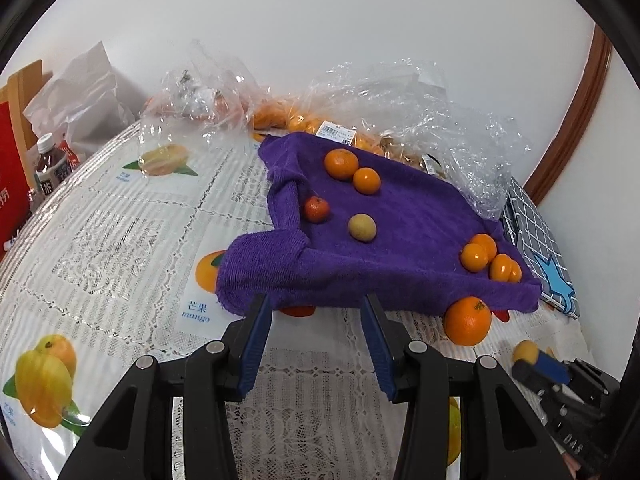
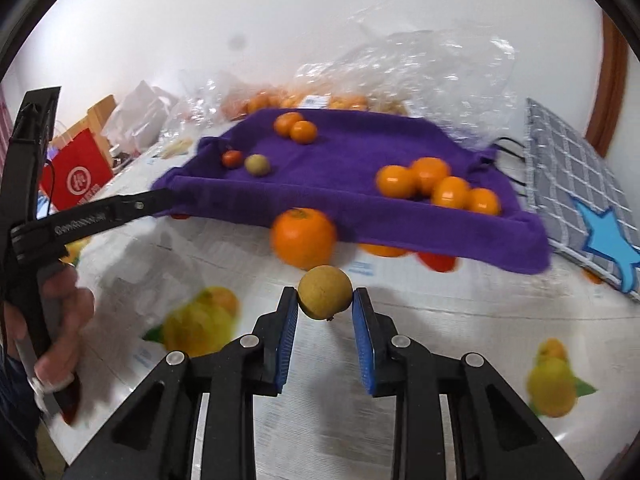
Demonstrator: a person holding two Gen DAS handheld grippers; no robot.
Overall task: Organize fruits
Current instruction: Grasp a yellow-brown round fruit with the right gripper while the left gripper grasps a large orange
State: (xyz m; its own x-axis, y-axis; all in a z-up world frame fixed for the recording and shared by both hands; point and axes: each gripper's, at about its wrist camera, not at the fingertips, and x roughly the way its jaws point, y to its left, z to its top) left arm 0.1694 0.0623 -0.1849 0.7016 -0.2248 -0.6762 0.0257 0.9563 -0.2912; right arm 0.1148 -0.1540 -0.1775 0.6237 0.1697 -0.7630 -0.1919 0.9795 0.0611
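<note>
A purple towel (image 1: pixel 400 232) (image 2: pixel 352 160) lies on the table with fruit on it: two oranges (image 1: pixel 352 170) at the back, a small red fruit (image 1: pixel 317 209), a tan round fruit (image 1: pixel 362 228) and a cluster of small oranges (image 1: pixel 490 260) (image 2: pixel 436 186) at the right. A big orange (image 1: pixel 467 320) (image 2: pixel 303 237) sits on the table at the towel's front edge. My right gripper (image 2: pixel 325 300) is shut on a tan round fruit (image 2: pixel 325 292), just in front of the big orange. My left gripper (image 1: pixel 316 304) is open at the towel's front left edge.
Clear plastic bags (image 1: pixel 420 108) holding more oranges lie behind the towel. A grey checked bag with a blue star (image 1: pixel 544 256) (image 2: pixel 576 188) lies at the right. A white bag (image 1: pixel 80 96), a bottle (image 1: pixel 50 160) and a red bag (image 2: pixel 78 172) stand at the left.
</note>
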